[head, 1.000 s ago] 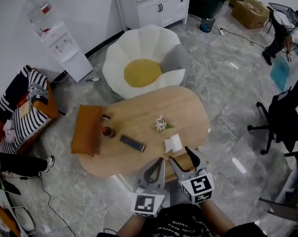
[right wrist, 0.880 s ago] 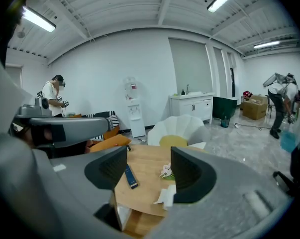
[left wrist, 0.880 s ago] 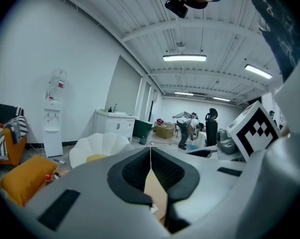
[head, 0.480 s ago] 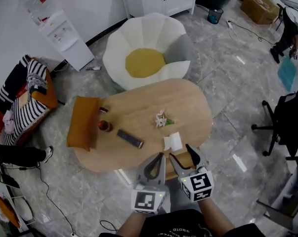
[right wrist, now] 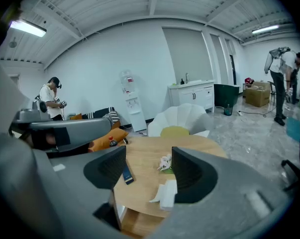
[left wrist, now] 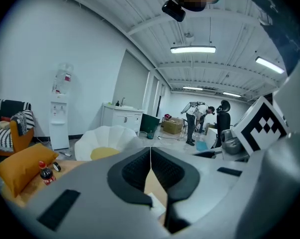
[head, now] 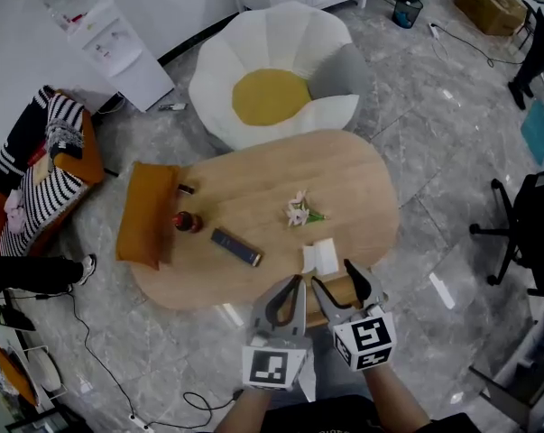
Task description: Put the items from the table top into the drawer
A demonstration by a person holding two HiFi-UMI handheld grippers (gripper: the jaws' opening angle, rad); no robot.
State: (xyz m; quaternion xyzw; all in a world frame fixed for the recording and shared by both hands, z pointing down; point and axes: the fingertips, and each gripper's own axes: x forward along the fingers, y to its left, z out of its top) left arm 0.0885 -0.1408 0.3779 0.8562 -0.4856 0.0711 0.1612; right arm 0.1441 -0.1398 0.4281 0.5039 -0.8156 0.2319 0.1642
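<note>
The left gripper (head: 295, 282) was clenched, its two pads pressed together with nothing between them, as the left gripper view (left wrist: 150, 149) showed plainly. The right gripper (head: 333, 275) was beside it on its right. Its jaws were released and had just been opening a little further. Nothing stood between them; only the table top showed through the gap in the right gripper view (right wrist: 149, 154).

Both grippers hung side by side at the near edge of the oval wooden table (head: 253, 174), pointing across it. A wooden drawer (head: 336, 293) stuck out under that edge, in the space between the two grippers.

Every item lay on the table top, none in the drawer:

- A white tissue (head: 321, 257) was closest, just ahead of the right gripper's jaws.
- A small white flower (head: 299, 211) lay farther ahead, beyond the tissue.
- A dark remote control (head: 236, 247) lay ahead and to the left of the left gripper.
- A small cola bottle (head: 186, 221) with a red cap was farther left, beyond the remote control.
- A little roll of tape (head: 186, 188) lay just past the bottle.
- An orange cushion (head: 145, 215) lay at the table's far left end, beside the bottle and tape and well apart from both grippers.

Beyond the table, straight ahead of the grippers, stood a petal-shaped white chair (head: 272, 43) with a yellow seat.
</note>
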